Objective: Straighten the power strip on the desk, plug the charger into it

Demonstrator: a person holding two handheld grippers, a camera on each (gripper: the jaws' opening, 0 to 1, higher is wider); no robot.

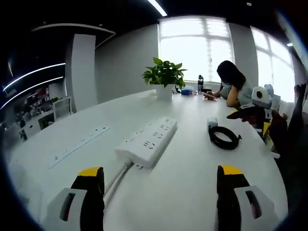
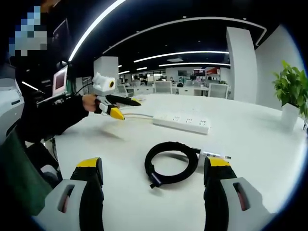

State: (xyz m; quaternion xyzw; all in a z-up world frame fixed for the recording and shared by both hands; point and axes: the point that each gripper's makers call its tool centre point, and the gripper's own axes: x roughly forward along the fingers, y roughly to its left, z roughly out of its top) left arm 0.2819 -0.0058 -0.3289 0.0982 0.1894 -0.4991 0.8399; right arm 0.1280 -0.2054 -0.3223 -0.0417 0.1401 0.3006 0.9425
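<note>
A white power strip [image 1: 147, 139] lies at an angle on the white desk [image 1: 187, 183], its cord [image 1: 115, 180] running back between my left gripper's jaws. My left gripper [image 1: 160, 173] hovers open just short of the strip. To the right lies the charger [image 1: 212, 122] with its black coiled cable [image 1: 224, 137]. In the right gripper view the coiled cable [image 2: 171, 163] and white charger [image 2: 211, 155] lie right ahead of my open right gripper [image 2: 154, 163], which holds nothing. Beyond them is the power strip [image 2: 182, 122], with the left gripper [image 2: 126, 108] held in a hand to its left.
A potted plant [image 1: 165, 77] stands at the far end of the desk, beside a seated person [image 1: 233, 86] and a bottle [image 1: 200, 84]. A flush socket panel [image 1: 79, 144] is set into the desk at left. My right gripper [image 1: 252, 113] shows at the right edge.
</note>
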